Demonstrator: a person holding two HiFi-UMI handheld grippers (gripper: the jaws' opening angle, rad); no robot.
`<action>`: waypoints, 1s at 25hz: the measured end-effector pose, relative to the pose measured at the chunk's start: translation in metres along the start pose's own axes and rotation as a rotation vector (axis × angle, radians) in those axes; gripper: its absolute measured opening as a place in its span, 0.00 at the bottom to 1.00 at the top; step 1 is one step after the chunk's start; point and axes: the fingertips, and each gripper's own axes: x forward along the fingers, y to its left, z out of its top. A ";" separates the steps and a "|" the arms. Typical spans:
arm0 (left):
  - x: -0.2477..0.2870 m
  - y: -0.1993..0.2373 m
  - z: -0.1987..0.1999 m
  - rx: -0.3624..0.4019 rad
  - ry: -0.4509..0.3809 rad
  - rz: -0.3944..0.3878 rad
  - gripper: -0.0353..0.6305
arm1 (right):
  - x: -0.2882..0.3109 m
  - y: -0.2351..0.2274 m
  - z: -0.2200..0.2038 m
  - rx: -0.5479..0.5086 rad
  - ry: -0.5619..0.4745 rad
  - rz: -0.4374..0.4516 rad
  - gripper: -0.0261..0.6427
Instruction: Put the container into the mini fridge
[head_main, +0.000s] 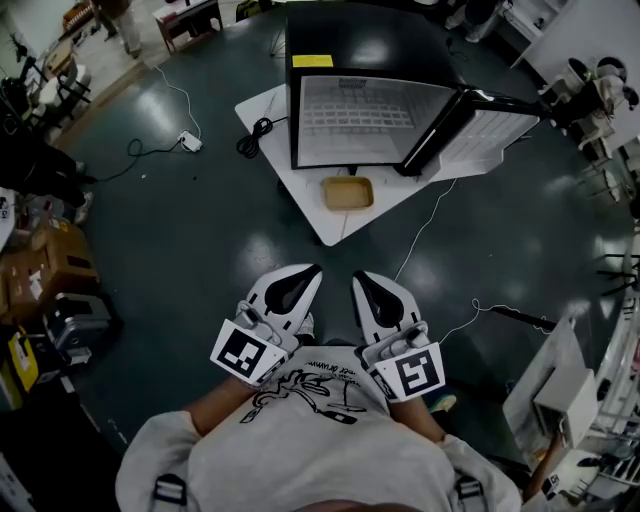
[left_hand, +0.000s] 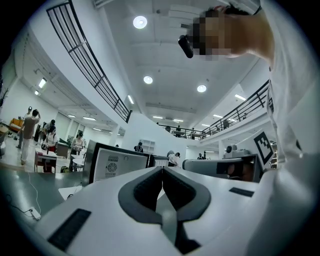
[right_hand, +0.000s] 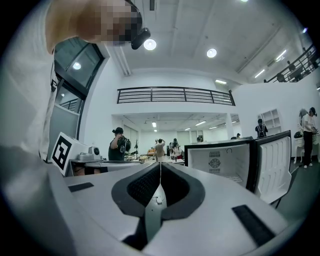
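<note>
Left tongs (head_main: 311, 271) and right tongs (head_main: 361, 277) closed, empty; only head view shows container (head_main: 347, 193)

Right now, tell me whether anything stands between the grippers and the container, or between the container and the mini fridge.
Nothing visible does. The tan container sits on the white table just before the mini fridge, whose door stands open. Only floor lies between it and the shut, empty left gripper and right gripper.

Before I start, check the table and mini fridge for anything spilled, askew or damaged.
Nothing stands out. The mini fridge stands on the white table with its door open, and the container sits flat before it, no spill visible.
</note>
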 end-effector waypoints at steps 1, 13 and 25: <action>0.001 0.002 0.001 0.001 -0.003 -0.003 0.08 | 0.003 0.000 0.001 0.000 -0.002 0.000 0.08; 0.016 0.007 0.005 0.024 -0.029 -0.006 0.08 | 0.006 -0.015 0.005 -0.009 -0.013 -0.017 0.08; 0.061 0.014 -0.003 0.018 -0.003 0.029 0.08 | 0.011 -0.064 0.001 -0.007 -0.004 -0.007 0.08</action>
